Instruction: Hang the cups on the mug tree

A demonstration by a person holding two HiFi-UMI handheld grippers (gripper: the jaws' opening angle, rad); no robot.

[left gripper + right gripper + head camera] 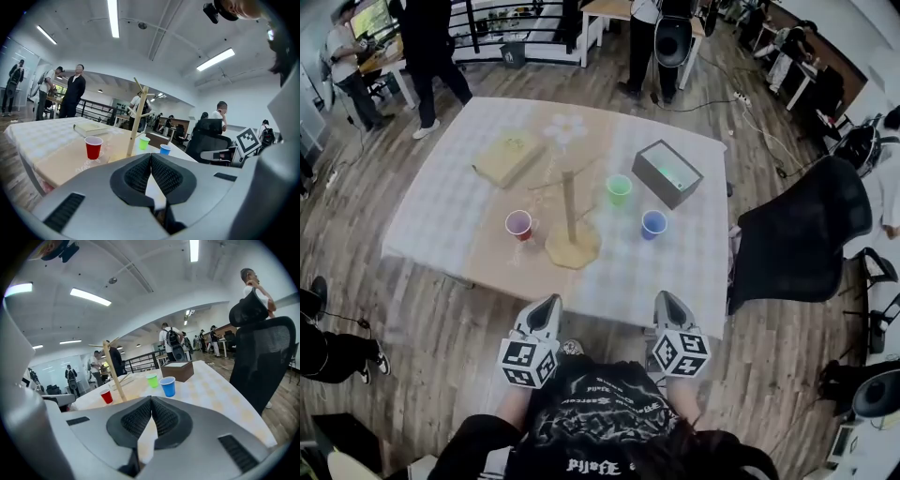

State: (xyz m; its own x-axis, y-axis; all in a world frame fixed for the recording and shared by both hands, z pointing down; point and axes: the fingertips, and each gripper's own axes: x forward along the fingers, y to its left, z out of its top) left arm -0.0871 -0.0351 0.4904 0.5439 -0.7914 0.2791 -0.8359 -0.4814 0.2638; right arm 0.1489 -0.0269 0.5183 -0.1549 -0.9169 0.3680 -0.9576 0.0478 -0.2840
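A wooden mug tree (571, 216) stands on a round base near the table's front middle, its pegs bare. A red cup (518, 225) sits left of it, a green cup (619, 190) behind and right, a blue cup (653, 224) to the right. All three stand upright on the table. My left gripper (549, 307) and right gripper (667, 302) hover short of the table's near edge, both shut with nothing between the jaws. In the left gripper view the red cup (93, 147) and the tree (137, 119) lie ahead; the right gripper view shows the blue cup (168, 386) nearest.
A book (508, 157) lies at the table's back left and an open grey box (667, 172) at the back right. A black office chair (802, 239) stands close to the table's right side. Several people stand beyond the far edge.
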